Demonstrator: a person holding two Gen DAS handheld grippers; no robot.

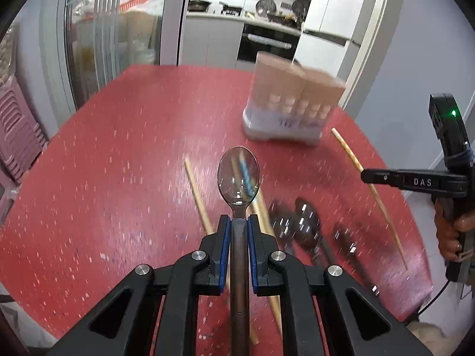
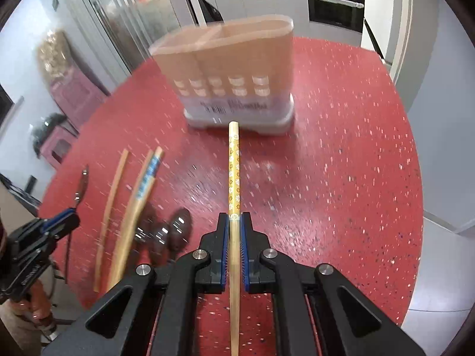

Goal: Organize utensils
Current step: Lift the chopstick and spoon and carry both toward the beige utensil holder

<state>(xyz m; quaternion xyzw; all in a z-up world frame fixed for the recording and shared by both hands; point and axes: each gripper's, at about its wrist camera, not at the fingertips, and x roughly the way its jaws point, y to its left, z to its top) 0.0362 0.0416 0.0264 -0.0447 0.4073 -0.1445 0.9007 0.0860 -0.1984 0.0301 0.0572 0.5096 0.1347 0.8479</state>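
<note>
My left gripper (image 1: 239,221) is shut on a spoon (image 1: 239,175) with a shiny bowl and dark handle, held above the red table (image 1: 118,154). My right gripper (image 2: 234,218) is shut on a bamboo chopstick (image 2: 234,166) with a flower pattern, pointing at the tan utensil holder (image 2: 228,71) on its white base. The holder also shows in the left wrist view (image 1: 292,98), far right of centre. The right gripper (image 1: 365,175) and its chopstick (image 1: 350,154) show there too. Loose chopsticks (image 2: 133,207) and dark spoons (image 2: 172,231) lie on the table at the left.
More chopsticks (image 1: 197,195) and dark spoons (image 1: 305,225) lie under and right of my left gripper. Pink stools (image 1: 17,136) stand left of the table. A glass door (image 1: 112,29) and kitchen counter (image 1: 246,17) are behind. The table edge (image 2: 415,178) curves at the right.
</note>
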